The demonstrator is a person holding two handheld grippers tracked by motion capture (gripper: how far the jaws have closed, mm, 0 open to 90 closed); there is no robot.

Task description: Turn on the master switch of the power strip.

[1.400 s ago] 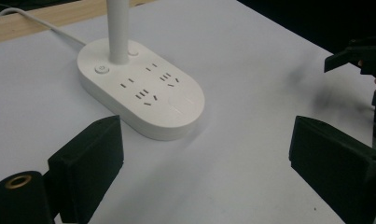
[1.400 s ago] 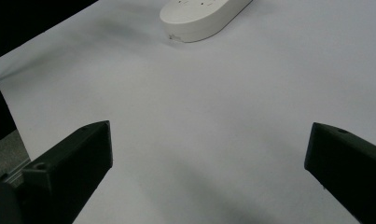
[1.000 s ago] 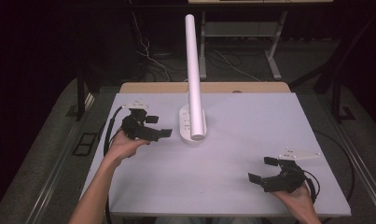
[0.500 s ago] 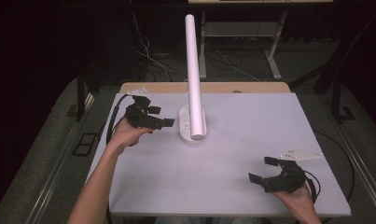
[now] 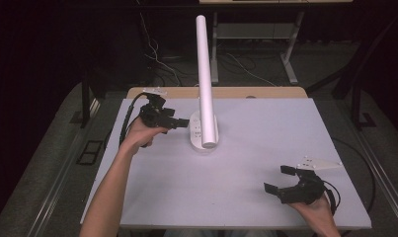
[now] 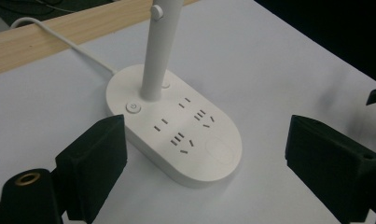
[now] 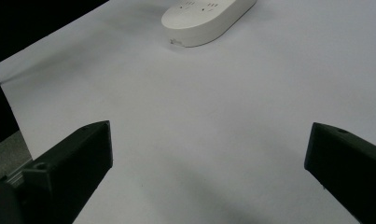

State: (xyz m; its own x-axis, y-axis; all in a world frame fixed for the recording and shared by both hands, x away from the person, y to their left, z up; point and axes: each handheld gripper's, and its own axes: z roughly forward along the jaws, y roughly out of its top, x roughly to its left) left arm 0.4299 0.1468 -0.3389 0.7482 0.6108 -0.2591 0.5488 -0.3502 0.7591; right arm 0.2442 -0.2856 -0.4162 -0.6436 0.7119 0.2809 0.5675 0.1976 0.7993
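Note:
A white desk lamp stands mid-table: an oval base (image 5: 196, 133) with sockets and a round power button (image 6: 133, 107), and a tall white tube (image 5: 205, 79) leaning toward the camera. My left gripper (image 5: 182, 120) hovers just left of the base, open and empty, with its jaws pointing at the base. In the left gripper view the base (image 6: 176, 130) lies between and beyond the jaws, untouched. My right gripper (image 5: 278, 178) rests open near the front right of the table, nothing between its jaws. Its own view shows the base (image 7: 206, 16) far ahead.
The white table (image 5: 265, 138) has a wooden strip (image 5: 236, 92) along its far edge. The lamp's white cord (image 6: 59, 39) runs from the base over that strip. Cables and metal stand legs (image 5: 290, 59) sit on the dark floor behind.
My left gripper has moved away from me and slightly right, closer to the lamp base. The right gripper has stayed put.

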